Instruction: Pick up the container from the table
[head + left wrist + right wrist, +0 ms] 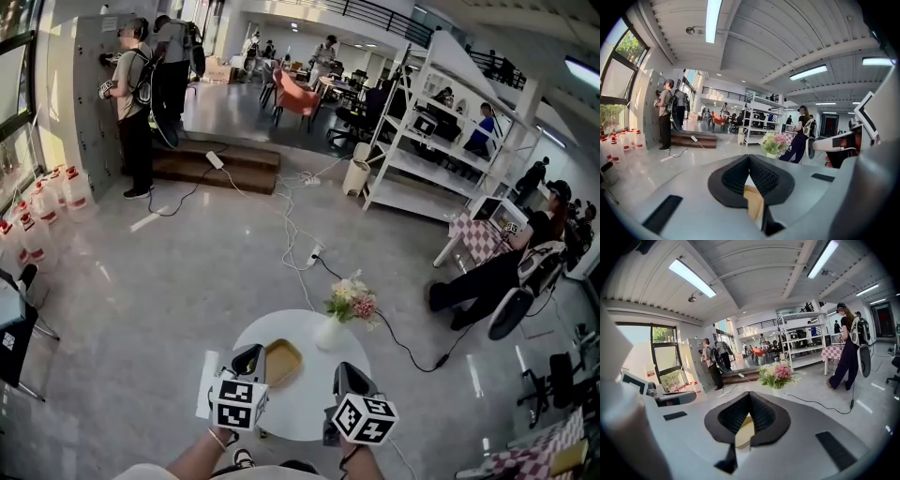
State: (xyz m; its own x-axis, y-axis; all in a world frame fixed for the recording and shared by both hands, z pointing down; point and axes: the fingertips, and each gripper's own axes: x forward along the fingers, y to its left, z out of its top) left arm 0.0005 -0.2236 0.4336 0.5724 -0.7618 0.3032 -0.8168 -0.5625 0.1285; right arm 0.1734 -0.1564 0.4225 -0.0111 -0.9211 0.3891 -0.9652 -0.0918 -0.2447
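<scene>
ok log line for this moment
phase: pre-grasp | left gripper: shut | right gripper: shut | shallow tan square container: on round white table, not held

You stand in an open-plan office hall. Far off, you see white shelving (pixel 441 150), office chairs (pixel 352 117) and a mezzanine railing (pixel 375 14).

Bright strip lights (pixel 712 21), floor (pixel 187 281) glare; fisheye edges; foreground seemingly soft.
</scene>
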